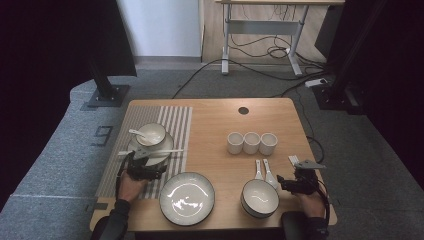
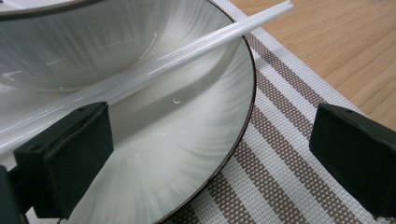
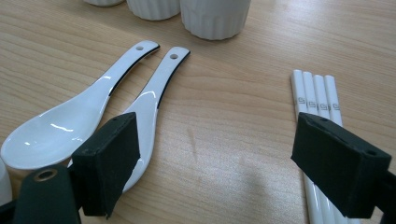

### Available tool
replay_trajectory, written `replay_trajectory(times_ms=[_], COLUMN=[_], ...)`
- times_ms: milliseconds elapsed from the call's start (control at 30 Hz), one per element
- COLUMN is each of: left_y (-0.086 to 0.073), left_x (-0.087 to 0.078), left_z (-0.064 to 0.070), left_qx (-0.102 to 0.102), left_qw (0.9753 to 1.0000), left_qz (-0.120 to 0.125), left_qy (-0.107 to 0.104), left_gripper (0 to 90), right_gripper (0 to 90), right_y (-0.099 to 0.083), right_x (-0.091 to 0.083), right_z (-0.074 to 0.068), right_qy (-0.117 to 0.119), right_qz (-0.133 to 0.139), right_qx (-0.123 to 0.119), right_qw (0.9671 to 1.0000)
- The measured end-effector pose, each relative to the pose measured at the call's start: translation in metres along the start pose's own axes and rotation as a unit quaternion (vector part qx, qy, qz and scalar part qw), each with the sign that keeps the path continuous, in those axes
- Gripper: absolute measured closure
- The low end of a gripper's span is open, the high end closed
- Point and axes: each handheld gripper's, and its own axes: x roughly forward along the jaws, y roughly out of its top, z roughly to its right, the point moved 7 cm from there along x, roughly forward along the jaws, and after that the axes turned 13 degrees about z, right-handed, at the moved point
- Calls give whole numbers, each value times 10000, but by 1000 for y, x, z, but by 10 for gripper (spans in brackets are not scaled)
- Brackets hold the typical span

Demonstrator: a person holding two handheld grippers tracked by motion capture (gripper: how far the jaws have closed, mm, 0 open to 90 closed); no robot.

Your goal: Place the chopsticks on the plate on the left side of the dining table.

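The left gripper (image 2: 210, 154) hangs low over a white plate (image 2: 187, 140) with a dark rim, its two black jaws standing wide apart. White chopsticks (image 2: 187, 51) lie across the plate, running from the near left to the far right, past a bowl (image 2: 70, 42) sitting on it. The plate rests on a brown-and-white striped placemat (image 2: 280, 163), with the bare wooden tabletop (image 2: 345, 42) beyond at the far right.

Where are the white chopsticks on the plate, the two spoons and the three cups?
chopsticks (image 2: 187, 53), left gripper view, mid-shaft.
spoons (image 3: 51, 135), right gripper view, left spoon's bowl.
cups (image 1: 251, 142), high view, middle cup's rim.
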Motion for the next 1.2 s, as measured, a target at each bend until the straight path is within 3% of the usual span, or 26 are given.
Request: replay_trajectory(times_ms=[400,633,700,900,1200], left_y=[1,4,4,3,-3], left_x=[-3,-15,-22,-35,-57], left_z=[1,-6,-14,-29,-56], left_qx=[5,-59,-64,-135,-338], left_qw=[10000,9995,9985,9957,9869], left_qz=[21,174,232,346,467], left_qy=[20,274,497,843,1508], left_gripper=[0,0,0,0,0], right_gripper=[150,150,150,150,150], right_y=[0,0,-1,-1,-2], right_x=[0,-1,-1,-2,-1], right_z=[0,1,1,1,1], right_qy=[9,-2,-8,-8,-8], right_qz=[-10,3,10,2,-26], right_qx=[0,10,16,16,-3], right_qw=[10000,10000,10000,10000,10000])
